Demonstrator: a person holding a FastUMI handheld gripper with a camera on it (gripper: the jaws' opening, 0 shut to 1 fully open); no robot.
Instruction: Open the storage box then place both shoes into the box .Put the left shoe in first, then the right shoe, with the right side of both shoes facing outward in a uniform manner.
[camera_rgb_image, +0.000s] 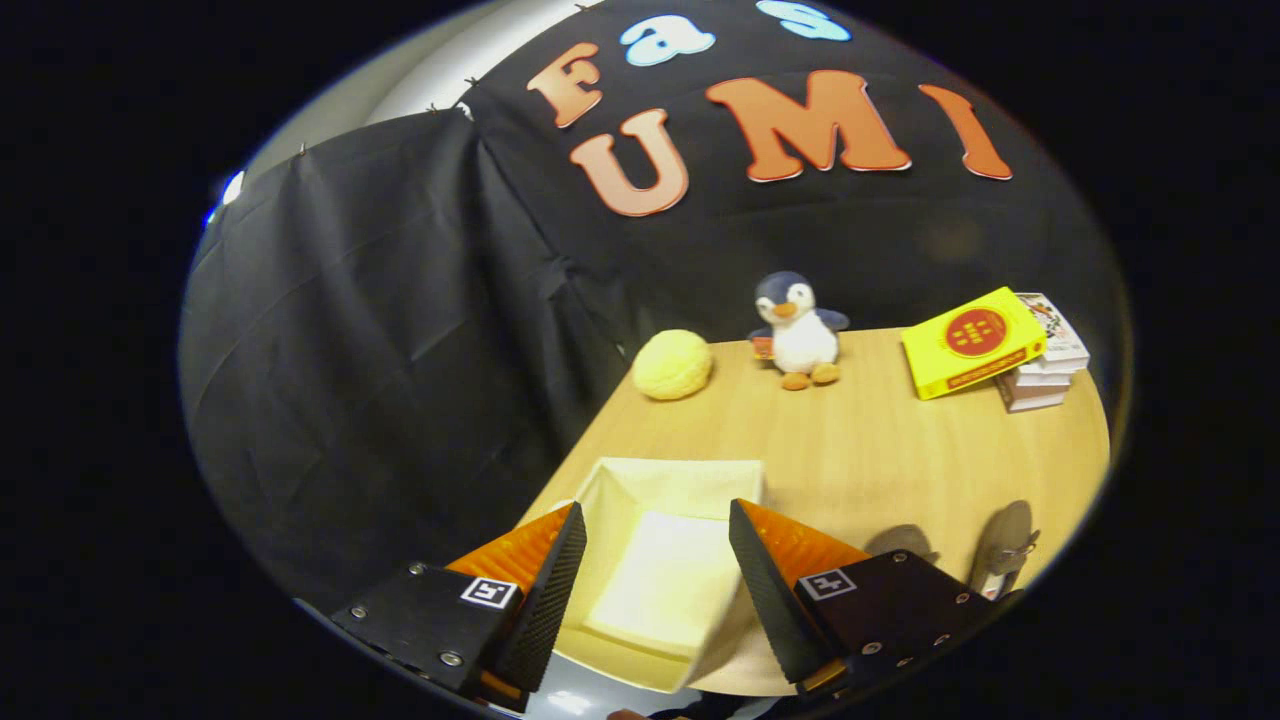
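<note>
One open cream storage box (660, 560) is seen on one wooden table (870, 440). Two grey shoes (1005, 545) are counted beside it. One plush penguin (800, 335), one yellow fuzzy ball (672, 365) and one stack of books (1040, 375), topped by one yellow book (972, 342), are counted farther back.

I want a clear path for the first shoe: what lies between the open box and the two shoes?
In the gripper view, bare wooden table separates the box from the shoes; the gripper has its jaws open, straddling the box.

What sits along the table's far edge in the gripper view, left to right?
Yellow ball → penguin plush → yellow book on a book stack. Nearer, the open gripper frames the open storage box.
</note>
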